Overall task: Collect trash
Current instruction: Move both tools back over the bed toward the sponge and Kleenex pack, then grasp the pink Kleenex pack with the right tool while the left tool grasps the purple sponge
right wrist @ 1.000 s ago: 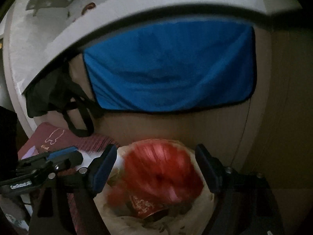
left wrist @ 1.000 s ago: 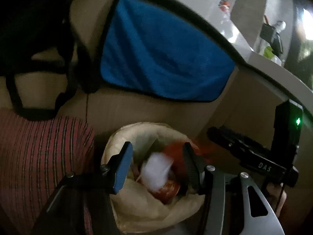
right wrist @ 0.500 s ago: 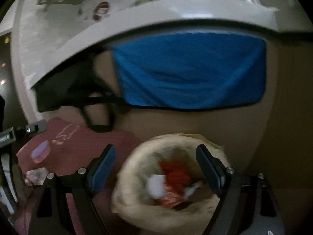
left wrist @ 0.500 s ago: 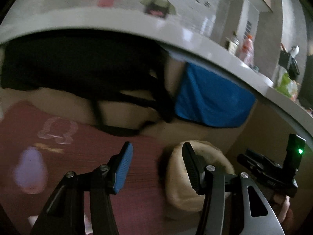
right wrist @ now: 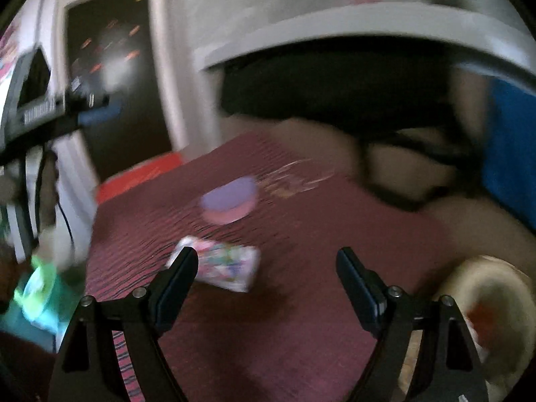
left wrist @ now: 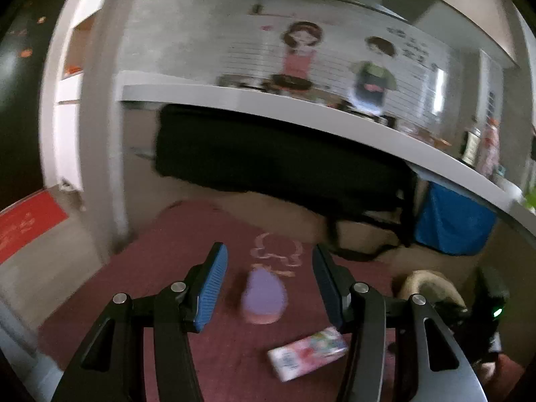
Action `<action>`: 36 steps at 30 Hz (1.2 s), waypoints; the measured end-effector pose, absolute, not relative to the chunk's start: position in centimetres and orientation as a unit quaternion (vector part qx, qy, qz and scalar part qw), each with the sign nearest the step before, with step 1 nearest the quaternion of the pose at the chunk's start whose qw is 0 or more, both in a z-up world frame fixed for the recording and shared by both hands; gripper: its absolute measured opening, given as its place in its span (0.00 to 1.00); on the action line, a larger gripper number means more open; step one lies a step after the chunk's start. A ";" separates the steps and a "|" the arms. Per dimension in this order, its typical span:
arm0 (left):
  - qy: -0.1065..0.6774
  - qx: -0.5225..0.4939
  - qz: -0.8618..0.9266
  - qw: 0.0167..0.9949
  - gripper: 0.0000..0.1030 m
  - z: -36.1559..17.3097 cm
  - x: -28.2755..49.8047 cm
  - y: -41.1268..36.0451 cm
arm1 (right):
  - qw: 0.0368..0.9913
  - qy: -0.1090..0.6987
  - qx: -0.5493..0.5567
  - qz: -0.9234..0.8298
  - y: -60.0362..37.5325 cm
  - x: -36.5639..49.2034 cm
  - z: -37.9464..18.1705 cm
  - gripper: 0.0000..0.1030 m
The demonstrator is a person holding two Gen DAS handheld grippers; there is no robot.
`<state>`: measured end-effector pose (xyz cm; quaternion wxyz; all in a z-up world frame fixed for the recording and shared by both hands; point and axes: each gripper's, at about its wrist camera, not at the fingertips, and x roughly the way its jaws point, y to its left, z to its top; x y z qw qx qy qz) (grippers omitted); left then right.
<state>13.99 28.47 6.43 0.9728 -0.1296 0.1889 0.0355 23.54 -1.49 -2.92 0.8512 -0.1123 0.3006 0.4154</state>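
Picking up what litter lies on the maroon mat (left wrist: 167, 261)

Relative to the mat: one cream trash bag (right wrist: 495, 288) at its right edge; on it, one purple-lidded cup (left wrist: 264, 296), probably light and crushable, best pinched across its sides, and one flat printed packet (left wrist: 308, 351), likely soft, best taken across its narrow width. Left gripper (left wrist: 269, 288) and right gripper (right wrist: 268, 284): fingers spread, empty.

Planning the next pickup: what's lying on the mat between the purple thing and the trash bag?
In the left wrist view, only bare maroon mat separates the purple thing and trash bag; the patterned packet lies nearer the camera.
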 end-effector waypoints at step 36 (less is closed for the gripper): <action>0.286 -0.224 -0.018 0.932 0.54 -5.2 19.3 33.5 | 0.739 0.364 -0.273 0.497 11.7 24.2 -11.6 0.69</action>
